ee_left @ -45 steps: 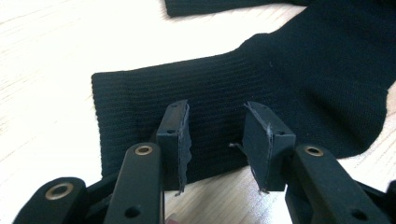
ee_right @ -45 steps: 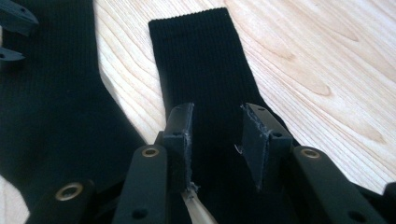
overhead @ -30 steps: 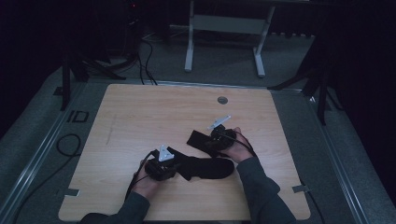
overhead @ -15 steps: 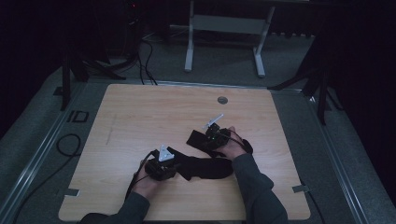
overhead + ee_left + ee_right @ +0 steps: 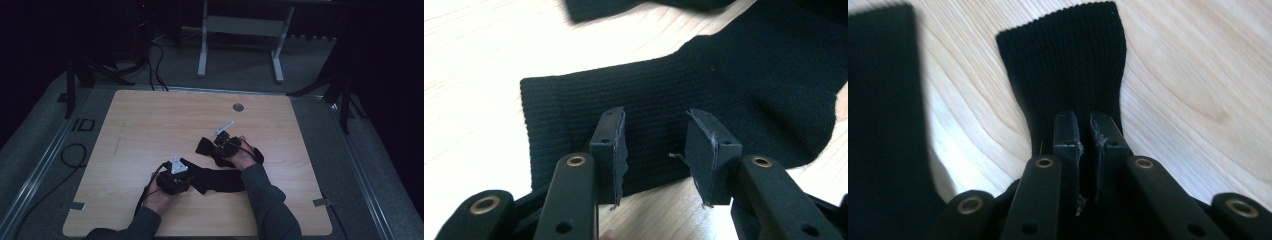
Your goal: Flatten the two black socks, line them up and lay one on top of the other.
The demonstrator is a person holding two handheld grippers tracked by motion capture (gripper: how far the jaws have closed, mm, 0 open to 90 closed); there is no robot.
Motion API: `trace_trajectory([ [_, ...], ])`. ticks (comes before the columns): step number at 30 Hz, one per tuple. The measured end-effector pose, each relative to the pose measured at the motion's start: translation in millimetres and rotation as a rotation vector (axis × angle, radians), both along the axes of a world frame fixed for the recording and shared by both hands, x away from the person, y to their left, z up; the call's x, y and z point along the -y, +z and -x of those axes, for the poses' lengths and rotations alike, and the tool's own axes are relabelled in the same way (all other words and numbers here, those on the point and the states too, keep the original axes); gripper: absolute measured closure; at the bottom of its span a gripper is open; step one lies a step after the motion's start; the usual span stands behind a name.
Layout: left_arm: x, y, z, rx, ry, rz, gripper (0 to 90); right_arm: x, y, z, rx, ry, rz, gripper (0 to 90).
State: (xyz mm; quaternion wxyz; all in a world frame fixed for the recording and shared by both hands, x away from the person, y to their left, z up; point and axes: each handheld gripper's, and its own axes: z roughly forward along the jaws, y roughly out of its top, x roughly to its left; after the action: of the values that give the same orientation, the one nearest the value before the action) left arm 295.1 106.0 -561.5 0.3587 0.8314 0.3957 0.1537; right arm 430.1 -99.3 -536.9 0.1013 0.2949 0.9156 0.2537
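On the near half of the wooden table [image 5: 150, 130], high view: two black socks. Near sock [image 5: 220, 179] lies w/ its long axis across the table, btw the hands; far sock [image 5: 209, 146] angles up-left from the right gripper [image 5: 220, 145]. Left gripper [image 5: 187, 182] sits at the near sock's left end.

Left gripper view: jaws wide apart, pads [image 5: 616, 145] over the ribbed cuff [image 5: 574, 110], nothing pinched yet. Cuff edge points left.

Right gripper view: jaws have just been closing, now nearly together, far sock's fabric pinched btw them; cuff [image 5: 1068, 40] points straight away.

Step, prob.: right has its grab, left hasn't. Next: lower left, close on cuff, avoid bunching.
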Motion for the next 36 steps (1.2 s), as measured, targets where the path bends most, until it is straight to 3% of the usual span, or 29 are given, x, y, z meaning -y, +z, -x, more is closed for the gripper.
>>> trace_trajectory([
  [4, 1.6, -0.3, 1.2, 0.002, -0.003, 0.000, 60.5, -7.8, 11.9, 5.9, 0.017, 0.008, -0.044, 83.1],
  [9, 1.4, -0.3, 1.2, 0.001, -0.001, 0.003, 60.3, -13.9, 41.0, 18.5, 0.057, 0.033, -0.100, 83.1],
  [17, 1.7, -0.6, 1.5, 0.001, 0.006, 0.009, 60.2, -8.5, 87.1, 39.8, 0.117, 0.034, -0.188, 83.2],
  [20, 0.8, -0.8, 1.2, -0.004, 0.008, 0.024, 59.5, -5.4, 98.0, 48.7, 0.114, 0.024, -0.228, 83.2],
  [27, -3.2, 0.8, 0.0, -0.039, 0.022, 0.067, 60.7, -1.1, 90.7, 71.3, 0.069, -0.043, -0.249, 83.5],
  [28, -7.9, 3.6, -0.7, -0.069, 0.026, 0.127, 61.2, -0.9, 88.8, 73.5, 0.062, -0.052, -0.253, 83.5],
  [32, -22.6, 13.2, -1.2, -0.044, 0.074, 0.143, 62.2, -4.3, 79.4, 82.2, 0.034, -0.061, -0.253, 83.5],
  [34, -22.6, 13.2, -1.2, -0.044, 0.074, 0.143, 63.1, -5.6, 77.0, 84.4, 0.027, -0.060, -0.257, 83.5],
  [35, -39.7, 18.9, -3.1, -0.038, 0.138, 0.162, 65.1, -9.1, 72.1, 89.1, 0.016, -0.050, -0.257, 83.5],
  [36, -44.9, 19.6, -4.2, -0.041, 0.157, 0.169, 66.5, -10.9, 70.0, 90.9, 0.010, -0.047, -0.259, 83.5],
])
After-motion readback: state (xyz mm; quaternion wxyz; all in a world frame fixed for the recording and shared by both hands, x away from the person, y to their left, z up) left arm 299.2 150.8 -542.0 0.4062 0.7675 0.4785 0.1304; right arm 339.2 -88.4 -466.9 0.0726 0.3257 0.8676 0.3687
